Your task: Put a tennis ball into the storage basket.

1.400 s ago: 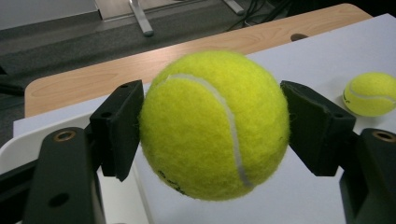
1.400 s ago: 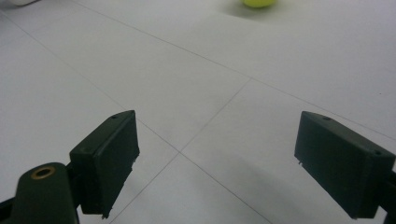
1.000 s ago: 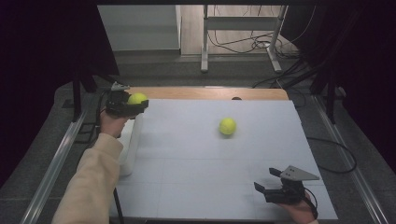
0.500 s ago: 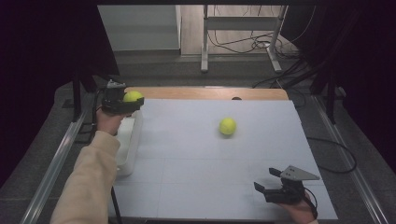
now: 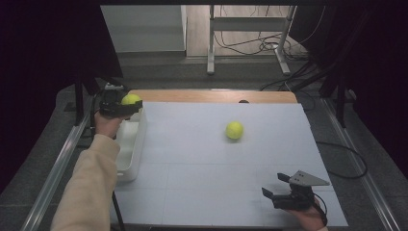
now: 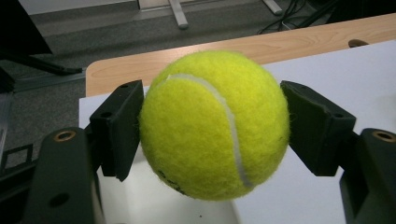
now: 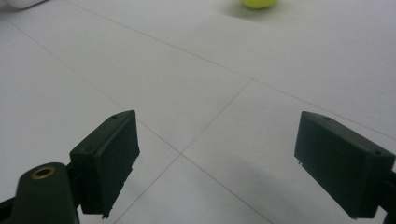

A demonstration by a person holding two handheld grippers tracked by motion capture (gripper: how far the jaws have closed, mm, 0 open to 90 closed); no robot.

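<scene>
The table point(image 5: 221, 192) carries a white sheet, and at its left edge sits a white bin point(image 5: 131, 149) — long, narrow, open on top. The left gripper point(image 5: 126, 107) hovers over the bin's far end, its jaws clamped on a tennis ball point(image 5: 130, 99); in the left gripper view the ball point(image 6: 214, 123) is pinched at its two sides, the pads pressing into the felt, with the bin's pale inside just beneath.

Risks, biggest first. The ball sits over the far end of the bin, close to its end wall, so if the jaws part here it could strike the rim and hop out onto the sheet, or off the table's left side toward the metal rail point(image 5: 53, 173). A drop from height would make it bounce in the hard bin — lowering first looks safer. The pads hold the ball only at two small spots on a round, springy surface, so a jerk of the wrist could let it squirt free.

Around: a second ball point(image 5: 234, 130) lies alone on the sheet, well apart from both grippers, and shows at the top edge of the right gripper view point(image 7: 258, 3). Nothing stops it from rolling if nudged. The right gripper point(image 5: 274, 187) rests near the table's front right corner, jaws spread wide with nothing between them. Nothing stands between the held ball and the bin below.
</scene>
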